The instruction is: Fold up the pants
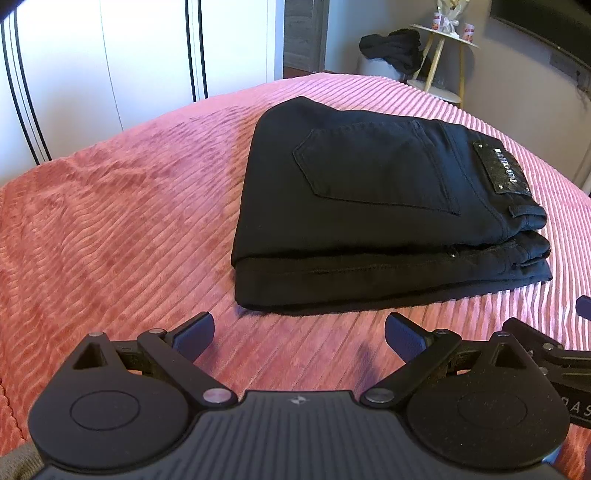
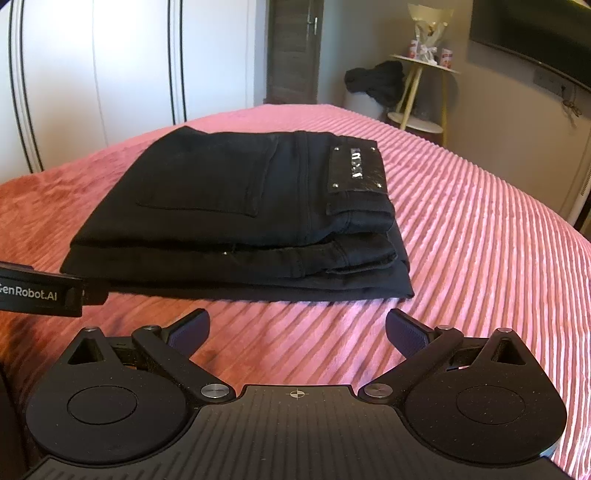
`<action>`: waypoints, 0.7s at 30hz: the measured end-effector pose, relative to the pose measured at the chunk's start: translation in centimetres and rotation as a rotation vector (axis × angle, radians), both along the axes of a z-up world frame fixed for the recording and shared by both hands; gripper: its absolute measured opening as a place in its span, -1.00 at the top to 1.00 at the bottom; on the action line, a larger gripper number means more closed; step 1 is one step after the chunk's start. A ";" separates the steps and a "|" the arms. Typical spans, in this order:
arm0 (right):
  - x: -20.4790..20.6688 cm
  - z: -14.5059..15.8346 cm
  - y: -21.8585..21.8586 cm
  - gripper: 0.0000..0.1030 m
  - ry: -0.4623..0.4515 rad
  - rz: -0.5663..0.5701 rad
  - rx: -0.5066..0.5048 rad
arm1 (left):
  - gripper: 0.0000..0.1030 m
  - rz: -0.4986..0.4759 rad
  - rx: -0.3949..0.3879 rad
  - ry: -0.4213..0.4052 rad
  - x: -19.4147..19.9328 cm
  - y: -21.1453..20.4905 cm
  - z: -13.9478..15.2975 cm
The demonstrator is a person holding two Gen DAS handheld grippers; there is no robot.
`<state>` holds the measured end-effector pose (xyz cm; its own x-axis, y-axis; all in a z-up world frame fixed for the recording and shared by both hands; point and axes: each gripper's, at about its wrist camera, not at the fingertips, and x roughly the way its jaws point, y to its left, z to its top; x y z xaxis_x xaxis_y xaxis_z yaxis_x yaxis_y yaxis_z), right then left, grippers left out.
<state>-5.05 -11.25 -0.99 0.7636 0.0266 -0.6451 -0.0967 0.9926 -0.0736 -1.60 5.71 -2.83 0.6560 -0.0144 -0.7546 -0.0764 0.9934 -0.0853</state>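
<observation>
Black pants (image 1: 376, 206) lie folded in a thick stack on the pink ribbed bedspread (image 1: 110, 221), back pocket and leather waistband patch facing up. In the right wrist view the same pants (image 2: 236, 206) show their stacked layers at the near edge. My left gripper (image 1: 299, 338) hovers open just short of the stack's near edge, with nothing between its fingers. My right gripper (image 2: 297, 334) is open too, a little in front of the stack and holding nothing. Part of the right gripper shows at the left wrist view's right edge, and the left gripper's body (image 2: 40, 291) at the right wrist view's left edge.
Beyond the bed stand white wardrobe doors (image 1: 110, 55), a small round side table (image 2: 424, 70) with decorations, and a dark garment (image 2: 375, 83) heaped on a white stool. A wall-mounted screen (image 2: 535, 33) hangs at upper right. Bedspread (image 2: 480, 221) spreads wide around the stack.
</observation>
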 end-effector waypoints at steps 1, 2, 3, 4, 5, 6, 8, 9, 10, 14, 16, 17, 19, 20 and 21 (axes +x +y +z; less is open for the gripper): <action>0.0 0.1 -0.1 -1.00 -0.002 -0.003 0.002 | -0.92 -0.001 0.003 0.000 0.0 0.0 0.0; 0.0 0.1 -0.1 -1.00 -0.004 -0.007 0.005 | -0.92 -0.002 0.005 -0.001 0.0 -0.1 0.0; 0.0 0.1 -0.2 -1.00 -0.004 -0.009 0.007 | -0.92 -0.003 0.007 -0.001 0.0 -0.1 0.0; 0.0 0.1 -0.2 -1.00 -0.004 -0.013 0.008 | -0.92 -0.003 0.008 -0.002 -0.1 -0.1 -0.1; 0.0 0.1 -0.3 -1.00 -0.005 -0.016 0.009 | -0.92 -0.003 0.008 -0.002 -0.1 -0.1 0.0; 0.0 0.2 -0.3 -1.00 -0.005 -0.017 0.010 | -0.92 -0.002 0.009 -0.003 -0.1 -0.1 0.0; 0.0 0.2 -0.3 -1.00 -0.007 -0.018 0.009 | -0.92 -0.002 0.008 -0.004 -0.1 -0.2 0.0; 0.0 0.2 -0.3 -1.00 -0.009 -0.018 0.008 | -0.92 -0.003 0.008 -0.005 -0.1 -0.1 0.0; 0.0 0.2 -0.3 -1.00 -0.009 -0.017 0.007 | -0.92 -0.003 0.011 -0.006 -0.2 -0.2 0.0; 0.0 0.2 -0.2 -1.00 -0.012 -0.019 0.001 | -0.92 -0.008 0.015 -0.006 -0.2 -0.3 0.0; 0.0 0.3 -0.3 -1.00 -0.013 -0.019 0.003 | -0.92 -0.007 0.019 -0.007 -0.2 -0.3 0.0; -0.1 0.3 -0.3 -1.00 -0.014 -0.020 0.004 | -0.92 -0.007 0.021 -0.007 -0.2 -0.4 0.0; 0.0 0.3 -0.3 -1.00 -0.017 -0.019 0.006 | -0.92 -0.007 0.020 -0.006 -0.2 -0.4 -0.1; 0.0 0.3 -0.3 -1.00 -0.017 -0.019 0.007 | -0.92 -0.007 0.020 -0.005 -0.2 -0.4 -0.1; 0.0 0.3 -0.2 -1.00 -0.017 -0.019 0.005 | -0.92 -0.007 0.021 -0.005 -0.2 -0.4 -0.1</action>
